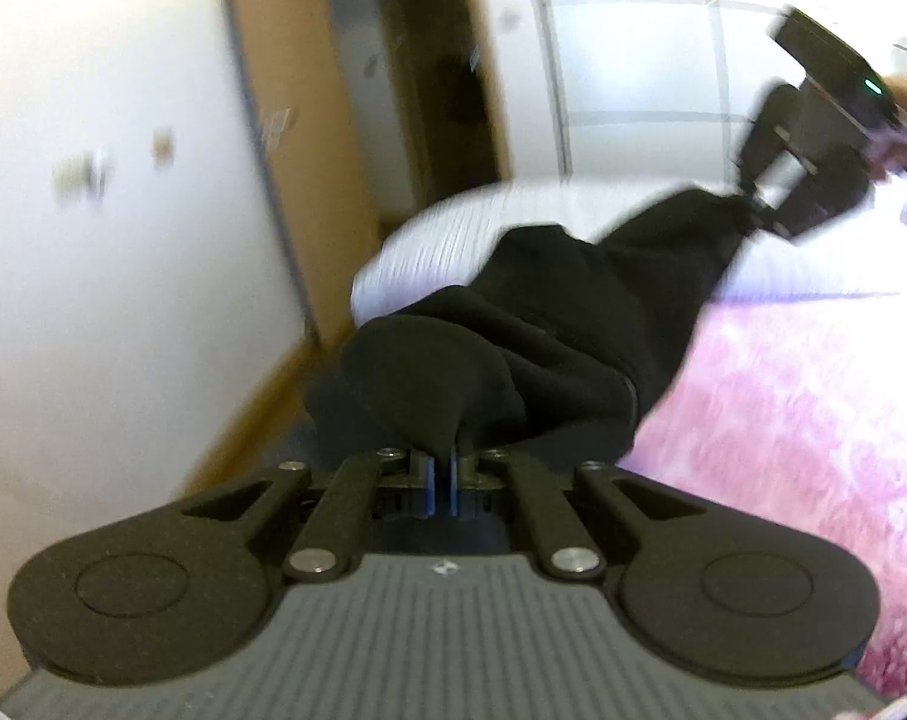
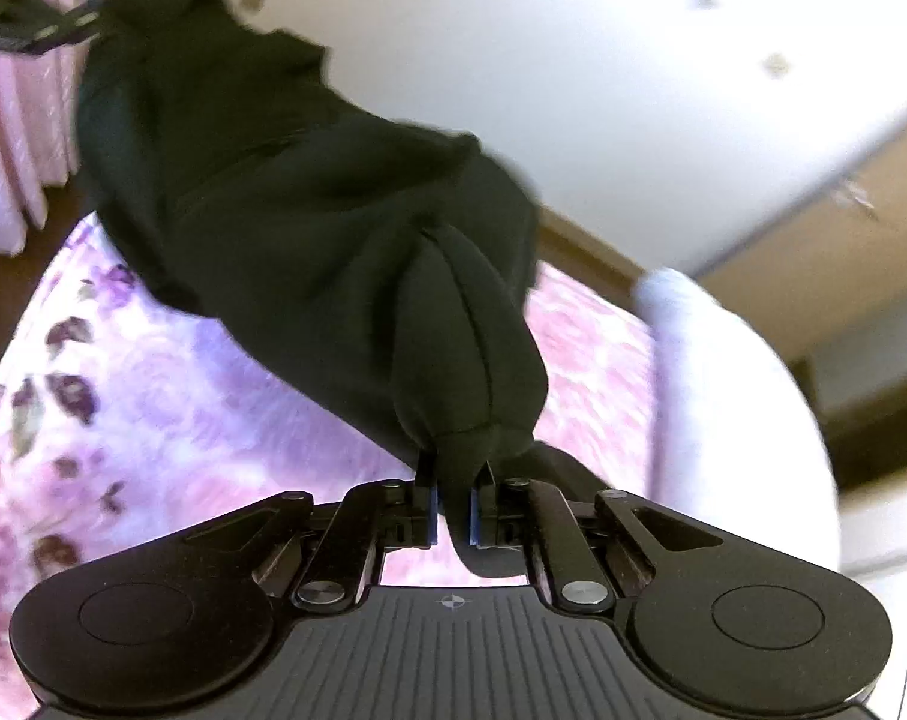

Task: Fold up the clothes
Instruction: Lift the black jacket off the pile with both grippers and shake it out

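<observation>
— Your left gripper (image 1: 440,468), closest to the lens, is doing what?

— You are pinching a bunched fold of the black garment (image 1: 573,324) between its blue pads (image 1: 428,480), jaws drawn nearly together on the cloth.

— And where is the garment hanging?

— You are holding it stretched above the pink floral bedspread (image 1: 813,396), with a white pillow (image 1: 453,234) lying behind it. Off to the right, your right gripper (image 1: 753,210) is gripping the far end.

— What is the right wrist view showing?

— You are clamping another fold of the garment (image 2: 309,228) in your right gripper (image 2: 453,510), cloth spilling through the jaws. Your left gripper (image 2: 87,21) is appearing blurred at upper left, over the bedspread (image 2: 171,390).
</observation>
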The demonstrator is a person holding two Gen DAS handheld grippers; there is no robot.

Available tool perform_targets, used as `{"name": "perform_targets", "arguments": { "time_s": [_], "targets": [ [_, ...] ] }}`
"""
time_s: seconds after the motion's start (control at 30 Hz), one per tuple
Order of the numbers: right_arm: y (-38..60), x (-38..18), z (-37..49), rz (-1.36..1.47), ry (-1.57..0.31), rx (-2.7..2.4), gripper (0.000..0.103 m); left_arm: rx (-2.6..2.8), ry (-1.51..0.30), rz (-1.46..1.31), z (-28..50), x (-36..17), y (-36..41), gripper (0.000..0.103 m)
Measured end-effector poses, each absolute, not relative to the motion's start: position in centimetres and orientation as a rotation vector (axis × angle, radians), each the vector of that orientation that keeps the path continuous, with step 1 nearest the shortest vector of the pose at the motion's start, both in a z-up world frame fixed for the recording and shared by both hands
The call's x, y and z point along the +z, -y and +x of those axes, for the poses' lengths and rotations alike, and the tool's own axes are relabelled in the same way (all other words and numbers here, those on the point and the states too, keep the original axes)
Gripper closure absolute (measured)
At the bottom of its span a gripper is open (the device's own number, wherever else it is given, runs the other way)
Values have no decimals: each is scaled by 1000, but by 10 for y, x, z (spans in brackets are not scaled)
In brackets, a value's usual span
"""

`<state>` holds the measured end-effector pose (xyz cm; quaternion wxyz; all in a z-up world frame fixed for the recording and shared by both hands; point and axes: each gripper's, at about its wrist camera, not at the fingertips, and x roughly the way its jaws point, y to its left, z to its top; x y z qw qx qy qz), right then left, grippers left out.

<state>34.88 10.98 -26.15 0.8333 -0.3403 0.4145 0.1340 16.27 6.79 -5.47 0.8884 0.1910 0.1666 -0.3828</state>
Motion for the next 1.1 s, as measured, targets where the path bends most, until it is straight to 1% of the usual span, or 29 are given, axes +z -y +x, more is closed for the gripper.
{"name": "perform_targets", "arguments": {
  "time_s": [0.03, 0.13, 0.27, 0.37, 0.5, 0.6, 0.7, 0.83, 0.9, 1.1],
  "targets": [
    [-101, -240, 338, -702, -861, 247, 96, -814, -294, 410, 148, -39, -60, 101],
    [-80, -198, 262, -648, -804, 133, 96, -869, -166, 444, 105, 0, -37, 101],
    [-68, -155, 146, -583, -724, -33, 96, -966, -51, 452, 49, 49, 2, 101],
    [-44, -121, 62, -537, -657, -169, 96, -1072, -6, 394, 15, 81, 28, 101],
    [-57, -53, -41, -516, -581, -354, 96, -1248, 61, 361, -18, 123, 56, 100],
    [-74, -12, -97, -516, -516, -507, 96, -1383, 105, 339, -32, 150, 77, 100],
    [-90, 17, -133, -528, -476, -672, 96, -1528, 140, 318, -35, 167, 103, 100],
    [-107, 39, -158, -543, -486, -869, 96, -1713, 165, 296, -42, 178, 133, 100],
    [-111, 40, -166, -532, -517, -950, 96, -1797, 163, 292, -45, 177, 149, 100],
    [-99, 12, -184, -398, -622, -1068, 96, -1917, 93, 371, -58, 157, 203, 100]
  ]
}}
